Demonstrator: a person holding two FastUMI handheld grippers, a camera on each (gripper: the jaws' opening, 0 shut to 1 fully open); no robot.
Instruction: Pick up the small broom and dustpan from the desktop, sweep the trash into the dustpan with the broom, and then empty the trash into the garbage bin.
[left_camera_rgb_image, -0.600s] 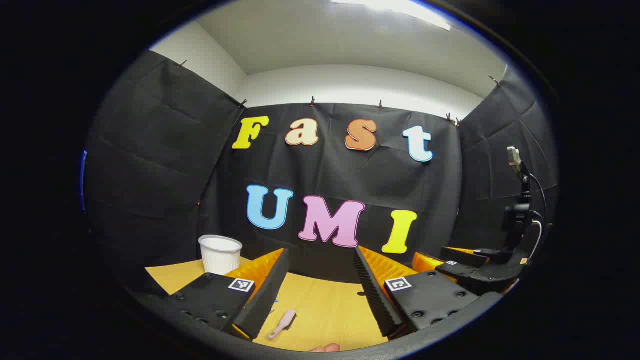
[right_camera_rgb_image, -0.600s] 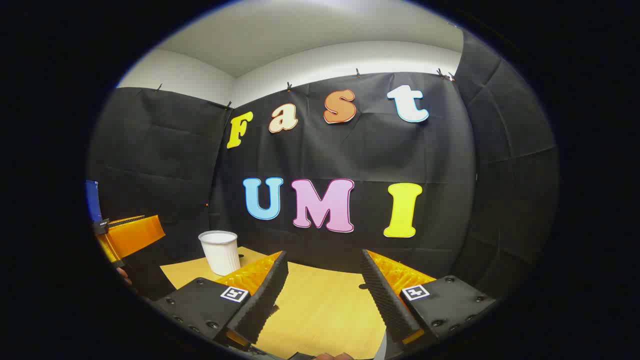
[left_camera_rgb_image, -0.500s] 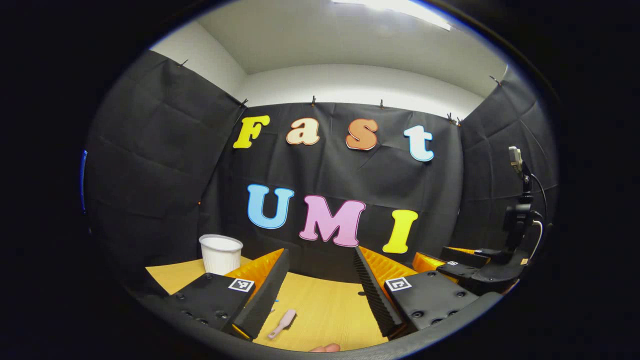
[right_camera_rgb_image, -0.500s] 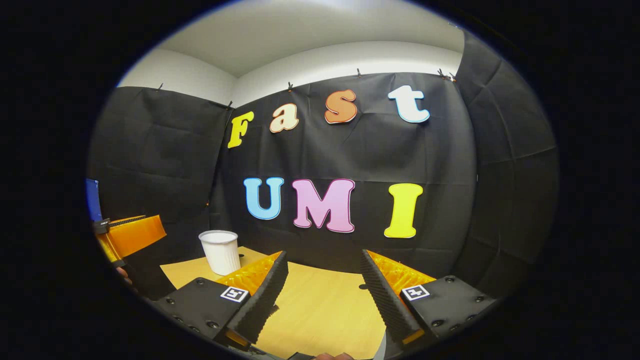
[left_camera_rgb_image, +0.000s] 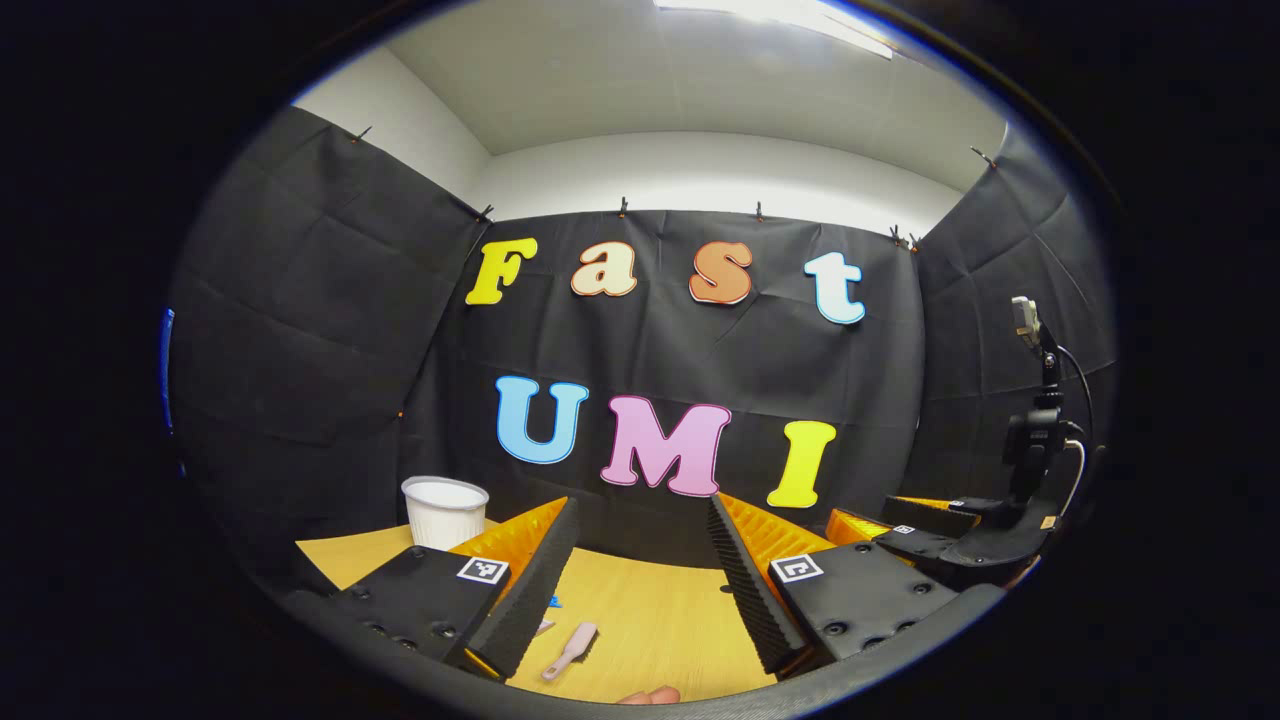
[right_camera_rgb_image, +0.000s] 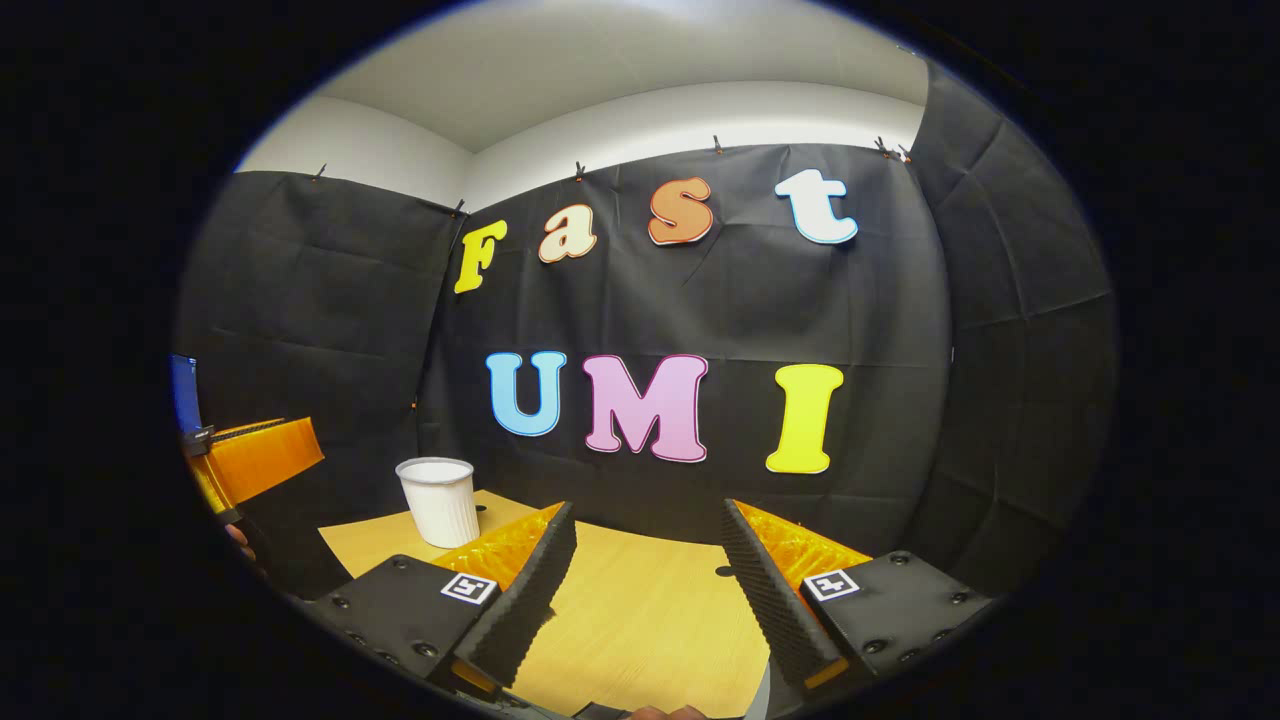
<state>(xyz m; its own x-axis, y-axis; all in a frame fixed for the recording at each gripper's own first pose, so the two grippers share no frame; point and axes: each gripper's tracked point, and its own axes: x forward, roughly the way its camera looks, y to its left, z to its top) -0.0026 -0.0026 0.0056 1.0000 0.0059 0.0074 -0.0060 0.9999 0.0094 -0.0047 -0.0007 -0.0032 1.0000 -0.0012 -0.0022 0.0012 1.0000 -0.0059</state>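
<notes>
A small pink broom lies flat on the yellow wooden desktop, low in the left gripper view, just right of my left finger's tip. My left gripper hovers above the desk, open and holding nothing. A tiny blue scrap lies beside that same finger. The white ribbed garbage bin stands at the desk's far left corner. In the right gripper view my right gripper is open and holds nothing above bare desktop. The bin stands ahead to its left.
The right gripper with its mounted camera post shows far right in the left gripper view. The left gripper's orange finger shows at the left edge of the right gripper view. A pale edge pokes in at that view's bottom; I cannot tell what it is.
Both views have drifted only slightly; the broom sits a touch lower and farther right in the left gripper view. Both grippers stay open.
</notes>
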